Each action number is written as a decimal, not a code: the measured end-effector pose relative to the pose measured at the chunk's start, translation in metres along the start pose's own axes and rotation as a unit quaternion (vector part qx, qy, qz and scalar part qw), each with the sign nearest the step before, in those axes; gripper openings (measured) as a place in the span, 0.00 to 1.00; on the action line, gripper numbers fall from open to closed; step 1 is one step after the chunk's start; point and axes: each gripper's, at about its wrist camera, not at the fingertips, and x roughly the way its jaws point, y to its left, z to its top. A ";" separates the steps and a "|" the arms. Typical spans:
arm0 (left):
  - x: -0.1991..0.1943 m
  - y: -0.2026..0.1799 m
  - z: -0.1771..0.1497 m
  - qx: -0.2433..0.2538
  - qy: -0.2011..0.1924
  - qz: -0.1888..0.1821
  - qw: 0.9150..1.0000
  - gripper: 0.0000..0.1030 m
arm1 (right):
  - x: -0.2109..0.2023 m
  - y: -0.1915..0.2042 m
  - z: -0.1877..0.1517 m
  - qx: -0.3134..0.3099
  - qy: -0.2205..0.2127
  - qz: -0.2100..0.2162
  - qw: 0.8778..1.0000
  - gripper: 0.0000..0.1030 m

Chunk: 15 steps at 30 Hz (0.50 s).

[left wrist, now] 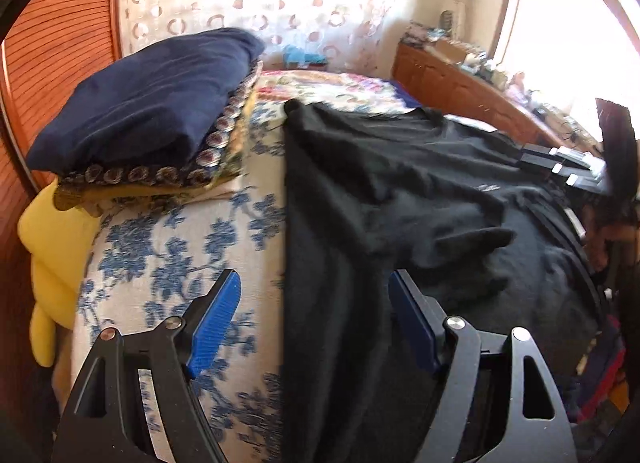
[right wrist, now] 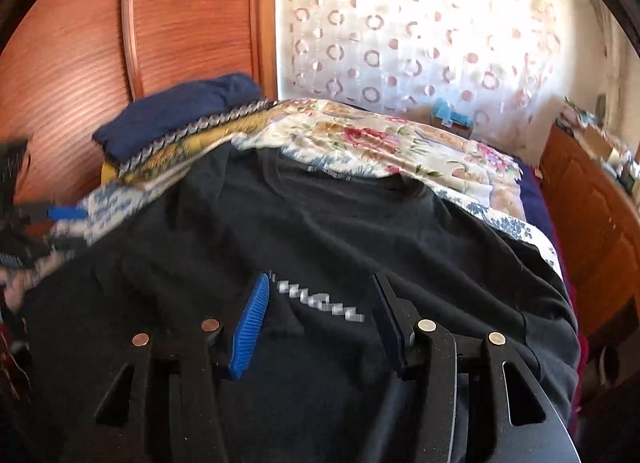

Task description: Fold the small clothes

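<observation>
A black T-shirt (left wrist: pixel 420 199) lies spread on the bed, wrinkled, with a small white print on it. My left gripper (left wrist: pixel 314 291) is open, its blue pads astride the shirt's left edge, just above the cloth. In the right wrist view the same shirt (right wrist: pixel 320 231) fills the middle, and my right gripper (right wrist: pixel 320 303) is open over its white print (right wrist: pixel 320 299), holding nothing. The left gripper's blue pad (right wrist: pixel 66 213) shows at the far left edge there. The right gripper's black body (left wrist: pixel 560 161) shows at the right of the left wrist view.
A stack of folded clothes, navy on top (left wrist: pixel 148 103), sits at the bed's far left on a blue-flowered sheet (left wrist: pixel 180 247). A yellow cloth (left wrist: pixel 52 247) hangs at the left. A wooden wardrobe (right wrist: pixel 180 23), a curtain (right wrist: pixel 420 35) and a cluttered wooden dresser (left wrist: pixel 472 83) surround the bed.
</observation>
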 end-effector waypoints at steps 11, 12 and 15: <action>0.030 0.018 0.000 0.001 0.037 0.041 0.998 0.75 | 0.103 0.021 0.062 0.012 0.062 0.097 0.993 0.40; 0.031 0.017 0.000 0.004 0.040 0.043 0.998 0.75 | 0.113 0.023 0.064 0.015 0.069 0.103 0.992 0.40; 0.032 0.016 -0.001 0.008 0.040 0.046 0.998 0.76 | 0.130 0.020 0.071 0.023 0.085 0.122 0.989 0.40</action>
